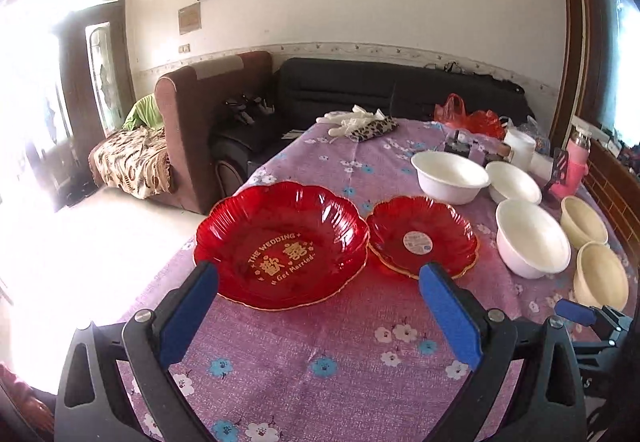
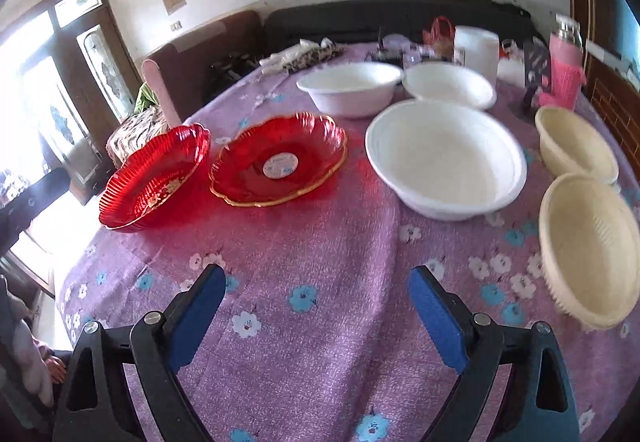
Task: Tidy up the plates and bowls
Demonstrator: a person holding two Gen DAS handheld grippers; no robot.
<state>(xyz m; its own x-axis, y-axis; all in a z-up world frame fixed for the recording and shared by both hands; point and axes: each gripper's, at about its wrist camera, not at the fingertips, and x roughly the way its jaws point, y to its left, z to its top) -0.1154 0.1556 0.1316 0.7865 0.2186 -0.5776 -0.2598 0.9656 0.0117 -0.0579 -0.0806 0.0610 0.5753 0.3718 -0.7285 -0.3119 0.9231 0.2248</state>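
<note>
My right gripper (image 2: pixel 316 316) has its jaws spread wide, nothing between them, above the floral table (image 2: pixel 320 242). My left gripper (image 1: pixel 320 316) is likewise wide apart and empty. Just beyond its jaws lies the large red wedding plate (image 1: pixel 280 246), beside it the smaller red plate (image 1: pixel 422 238); white bowls (image 1: pixel 532 238) and cream bowls (image 1: pixel 600 274) sit to the right.

on the purple flowered tablecloth (image 1: pixel 320 342) stand two scalloped red plastic plates (image 1: pixel 280 246), three round white bowls (image 1: pixel 450 175) and two cream ribbed bowls (image 1: pixel 584 222).
</note>
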